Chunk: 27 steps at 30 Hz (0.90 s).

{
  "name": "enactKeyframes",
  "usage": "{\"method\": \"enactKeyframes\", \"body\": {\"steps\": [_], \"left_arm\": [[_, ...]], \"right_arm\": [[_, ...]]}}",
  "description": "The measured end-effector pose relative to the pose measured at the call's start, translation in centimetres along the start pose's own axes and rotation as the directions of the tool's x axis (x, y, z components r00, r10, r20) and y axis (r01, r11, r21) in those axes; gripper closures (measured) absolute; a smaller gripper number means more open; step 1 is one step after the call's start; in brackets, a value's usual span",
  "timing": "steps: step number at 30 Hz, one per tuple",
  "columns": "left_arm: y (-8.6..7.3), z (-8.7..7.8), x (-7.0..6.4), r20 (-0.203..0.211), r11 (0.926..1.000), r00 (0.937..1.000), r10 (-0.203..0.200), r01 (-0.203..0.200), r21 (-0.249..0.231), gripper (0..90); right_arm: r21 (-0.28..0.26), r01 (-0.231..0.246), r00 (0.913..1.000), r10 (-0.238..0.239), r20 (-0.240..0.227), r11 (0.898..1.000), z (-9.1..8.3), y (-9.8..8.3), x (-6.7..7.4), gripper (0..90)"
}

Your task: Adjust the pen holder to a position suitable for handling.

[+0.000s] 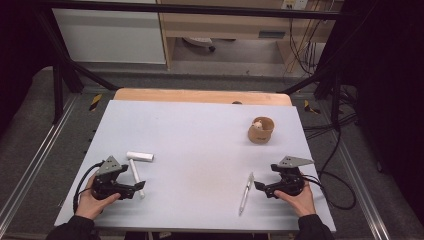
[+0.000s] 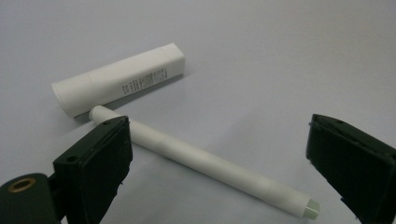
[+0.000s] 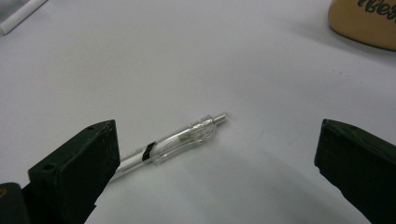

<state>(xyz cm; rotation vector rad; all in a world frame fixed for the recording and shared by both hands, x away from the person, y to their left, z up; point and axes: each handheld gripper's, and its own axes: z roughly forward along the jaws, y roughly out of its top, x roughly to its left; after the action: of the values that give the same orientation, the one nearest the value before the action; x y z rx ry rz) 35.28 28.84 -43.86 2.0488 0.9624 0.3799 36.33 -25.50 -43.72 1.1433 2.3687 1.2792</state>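
left gripper (image 1: 141,186): fingers (image 2: 95,163) spread wide, released, nothing clamped; white marker (image 2: 201,161) lies between them on the worktop (image 1: 200,135)
white marker: flat, one end touching the white cap (image 2: 119,79)
right gripper (image 1: 257,185): fingers (image 3: 77,161) released, wide apart; clear pen (image 3: 173,142) lies between them on the worktop
clear pen: flat, just beside right gripper
wooden cup (image 1: 261,129): far right of worktop, well apart
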Motion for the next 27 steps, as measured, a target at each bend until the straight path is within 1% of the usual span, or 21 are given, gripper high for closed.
{"method": "enactKeyframes", "body": {"steps": [2,3,5,7,8,9,12,16,24,27], "left_arm": [[0.0,0.0,0.0,-0.001,1.0000,1.0000,-0.002,0.002,0.001,7.0],[0.0,0.0,0.0,-0.001,1.0000,1.0000,-0.002,0.002,0.001,7.0],[0.0,0.0,0.1,-0.002,1.0000,1.0000,-0.001,0.001,0.002,7.0],[0.0,0.0,0.1,-0.003,1.0000,1.0000,-0.001,0.001,0.002,7.0],[0.0,0.0,0.1,-0.003,1.0000,1.0000,-0.003,0.003,0.002,7.0],[0.0,0.0,0.1,-0.004,1.0000,1.0000,-0.003,0.003,0.001,7.0],[0.0,0.0,0.1,-0.005,1.0000,1.0000,-0.006,0.006,0.002,7.0],[0.0,0.0,0.2,-0.006,1.0000,1.0000,-0.007,0.007,0.001,7.0],[0.0,0.0,0.1,-0.011,0.9999,0.9998,-0.013,0.013,-0.003,6.9],[0.0,0.0,0.2,-0.011,0.9999,0.9998,-0.013,0.013,-0.001,6.9]], "right_arm": [[0.000,-0.002,1.0000,0.002,0.001,1.000,0.0,0.1,0.1,0.7],[-0.003,0.010,0.9999,-0.010,0.005,1.000,0.1,0.3,0.2,0.7],[0.000,0.014,0.9998,-0.014,0.012,1.000,0.2,0.5,0.3,0.7],[0.005,0.019,0.9994,-0.020,0.030,1.000,0.4,0.8,0.4,0.7],[0.005,0.019,0.9994,-0.020,0.030,1.000,0.4,0.8,0.4,0.7],[0.002,0.019,0.9988,-0.020,0.045,1.000,0.6,1.2,0.4,1.1],[0.000,0.023,0.9982,-0.023,0.055,1.000,0.8,1.7,0.6,1.1],[-0.006,0.040,0.9963,-0.040,0.076,0.999,1.0,2.4,0.6,1.4],[-0.038,0.058,0.9934,-0.054,0.101,0.998,1.2,4.4,0.6,2.4],[-0.038,0.071,0.9909,-0.066,0.117,0.997,1.4,5.3,0.3,2.5]]}}
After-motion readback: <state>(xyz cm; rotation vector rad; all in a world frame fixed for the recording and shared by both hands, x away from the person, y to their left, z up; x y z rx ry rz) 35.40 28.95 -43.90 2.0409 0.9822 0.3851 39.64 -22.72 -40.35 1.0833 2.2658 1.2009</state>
